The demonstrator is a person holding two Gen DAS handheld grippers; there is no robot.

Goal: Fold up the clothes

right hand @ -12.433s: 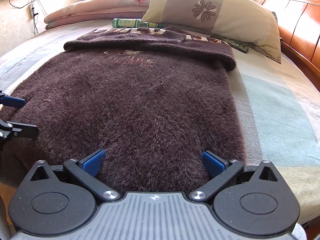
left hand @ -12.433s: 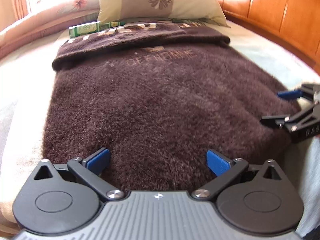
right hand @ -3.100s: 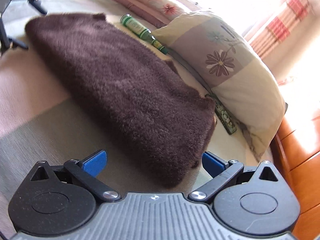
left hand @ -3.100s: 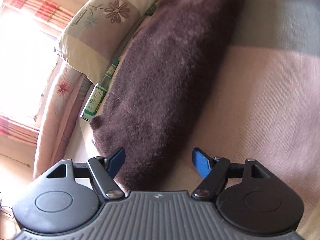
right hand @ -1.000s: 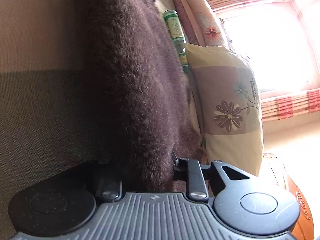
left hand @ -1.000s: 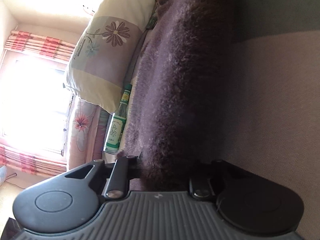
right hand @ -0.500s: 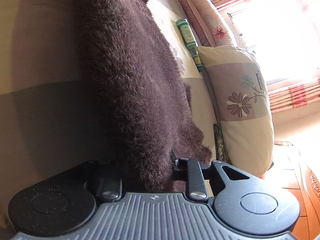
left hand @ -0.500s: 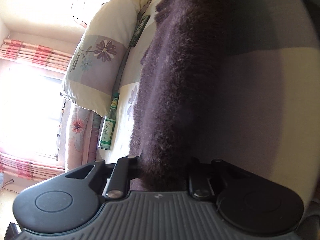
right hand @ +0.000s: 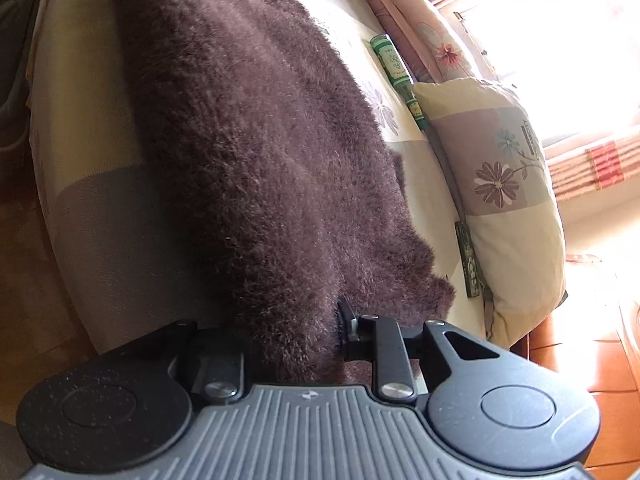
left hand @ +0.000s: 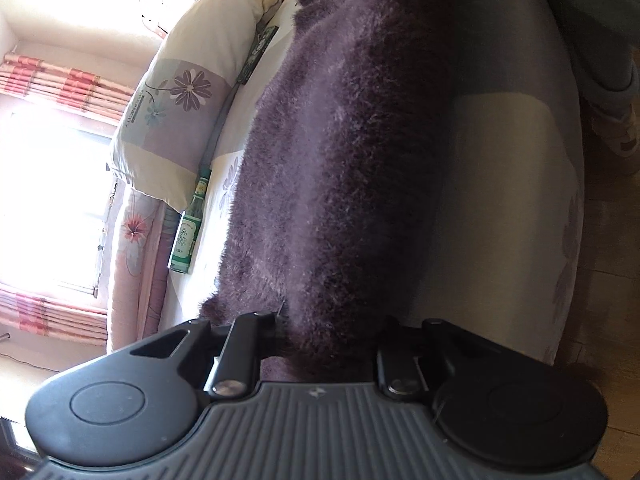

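A fuzzy dark brown sweater (left hand: 352,140) lies folded into a long band across the bed (left hand: 512,200). My left gripper (left hand: 328,332) pinches one end of it; its jaws are opening slightly with the fabric still between them, and the pads are buried in the pile. The right wrist view shows the same sweater (right hand: 248,140) stretching away, and my right gripper (right hand: 292,336) is shut on the opposite end, its pads also hidden by fur. The sweater hangs taut between the two grippers, just above the bedspread (right hand: 92,220).
A flowered pillow (left hand: 180,108) (right hand: 504,184), a green bottle (left hand: 188,232) (right hand: 394,66) and a dark patterned box (right hand: 468,264) lie beyond the sweater. A folded quilt (left hand: 136,240) sits by the window. A person's shoe (left hand: 616,136) stands on the floor past the bed's edge.
Both grippers have carried the sweater away from the pillow and bottle toward the bed's near edge. Bare bedspread now shows between sweater and bottle, and the floor has come into view.
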